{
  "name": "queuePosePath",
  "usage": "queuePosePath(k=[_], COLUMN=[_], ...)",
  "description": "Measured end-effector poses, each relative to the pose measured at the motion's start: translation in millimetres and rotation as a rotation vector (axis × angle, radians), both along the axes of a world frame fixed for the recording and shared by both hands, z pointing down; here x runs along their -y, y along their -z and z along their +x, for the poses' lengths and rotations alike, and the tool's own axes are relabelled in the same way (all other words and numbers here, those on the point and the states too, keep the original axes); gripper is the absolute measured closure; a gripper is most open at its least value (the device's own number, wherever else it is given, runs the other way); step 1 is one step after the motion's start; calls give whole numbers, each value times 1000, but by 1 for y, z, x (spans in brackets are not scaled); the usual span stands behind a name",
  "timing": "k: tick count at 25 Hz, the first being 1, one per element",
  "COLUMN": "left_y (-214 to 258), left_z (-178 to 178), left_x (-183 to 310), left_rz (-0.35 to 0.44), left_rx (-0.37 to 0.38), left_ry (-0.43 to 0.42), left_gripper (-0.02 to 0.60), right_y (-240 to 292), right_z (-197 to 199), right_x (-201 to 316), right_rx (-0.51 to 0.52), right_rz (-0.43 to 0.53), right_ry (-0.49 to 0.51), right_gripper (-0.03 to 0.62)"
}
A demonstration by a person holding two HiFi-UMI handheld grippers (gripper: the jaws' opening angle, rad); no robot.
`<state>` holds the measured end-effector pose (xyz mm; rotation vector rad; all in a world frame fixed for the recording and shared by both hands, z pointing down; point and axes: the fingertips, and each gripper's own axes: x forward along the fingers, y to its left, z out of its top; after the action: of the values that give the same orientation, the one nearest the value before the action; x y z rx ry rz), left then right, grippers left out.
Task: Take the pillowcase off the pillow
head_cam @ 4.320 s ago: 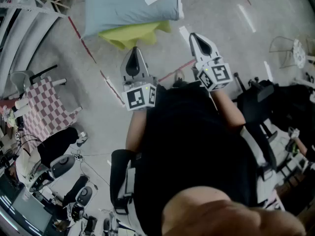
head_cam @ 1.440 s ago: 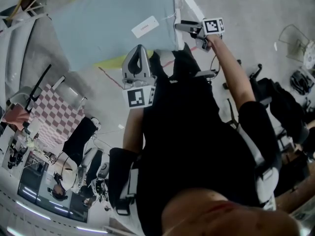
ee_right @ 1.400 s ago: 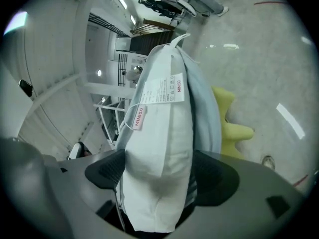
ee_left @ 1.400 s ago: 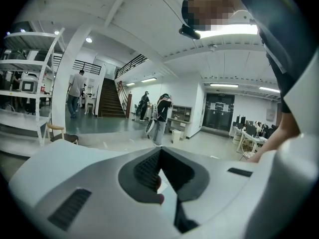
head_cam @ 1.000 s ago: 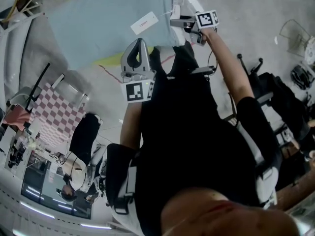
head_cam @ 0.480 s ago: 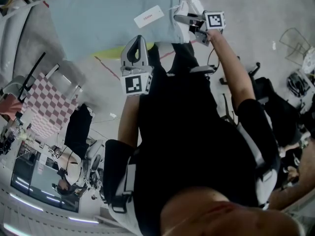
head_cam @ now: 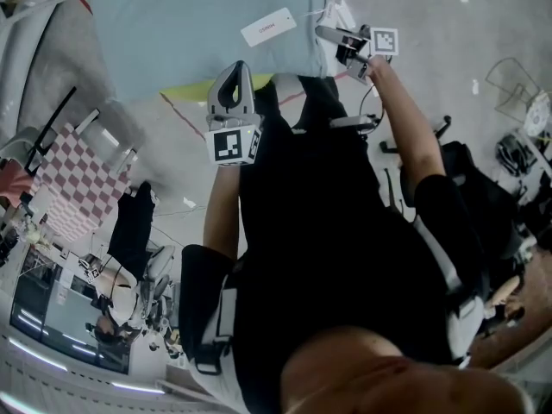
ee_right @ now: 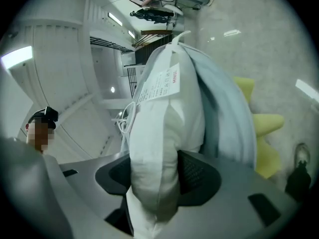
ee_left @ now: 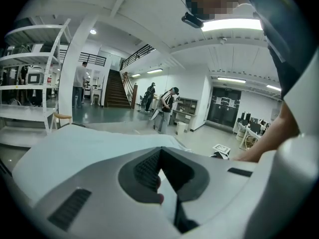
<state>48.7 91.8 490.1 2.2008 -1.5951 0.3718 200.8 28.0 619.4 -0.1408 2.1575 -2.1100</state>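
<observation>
A pillow in a light blue pillowcase (head_cam: 190, 33) with a white label (head_cam: 267, 27) lies at the top of the head view. My right gripper (head_cam: 332, 37) reaches level to its right end. In the right gripper view the jaws (ee_right: 157, 176) have just been closing, and their pads pinch the white pillow (ee_right: 164, 133) that sticks out of the blue pillowcase (ee_right: 229, 118). My left gripper (head_cam: 233, 67) hovers at the pillow's near edge, shut with nothing between its fingers. Its own view looks over the pale pillowcase surface (ee_left: 75, 143).
A yellow cushion (head_cam: 207, 91) peeks from under the pillow. A red tape line (head_cam: 185, 119) crosses the floor. A checked cloth (head_cam: 73, 175) lies at the left, a wire basket (head_cam: 509, 84) and dark bags (head_cam: 483, 188) at the right. People (ee_left: 167, 106) stand beyond, near a shelf rack (ee_left: 30, 73).
The right gripper's jaws have closed onto the pillow's white end and lifted it slightly. The left gripper has drifted left and lower along the pillow's near edge, still shut.
</observation>
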Motion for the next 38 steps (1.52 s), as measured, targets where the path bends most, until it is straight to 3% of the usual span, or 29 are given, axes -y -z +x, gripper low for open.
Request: queuePosePath(k=[6, 16, 21, 24, 27, 29, 33, 36, 38], left_y=[0, -2, -2, -5, -3, -4, -11, -19, -30], left_z=[6, 25, 28, 29, 30, 30, 32, 27, 18], left_x=[6, 3, 0, -2, -1, -3, -7, -10, -14], left_rz=[2, -19, -11, -21, -21, -21, -40, -51, -67], left_rx=[-1, -13, -7, 4, -18, -7, 2, 28, 57], left_ry=[-30, -45, -60, -69, -52, -68, -67, -48, -21], left_gripper=[588, 588, 588, 588, 588, 588, 588, 588, 588], right_y=[-21, -53, -42, -25, -3, -3, -31, -35, -30], right_z=[6, 11, -3, -10, -13, -16, -23, -22, -21], right_x=[-4, -10, -4, 2, 3, 5, 10, 7, 6], right_rx=[-20, -35, -35, -11, 34, 11, -77, -80, -74], right_rz=[5, -4, 37, 65, 79, 78, 48, 22, 11], right_ry=[3, 64, 123, 142, 129, 107, 75, 90, 112], right_gripper=[321, 292, 278, 231, 143, 120, 122, 130, 214])
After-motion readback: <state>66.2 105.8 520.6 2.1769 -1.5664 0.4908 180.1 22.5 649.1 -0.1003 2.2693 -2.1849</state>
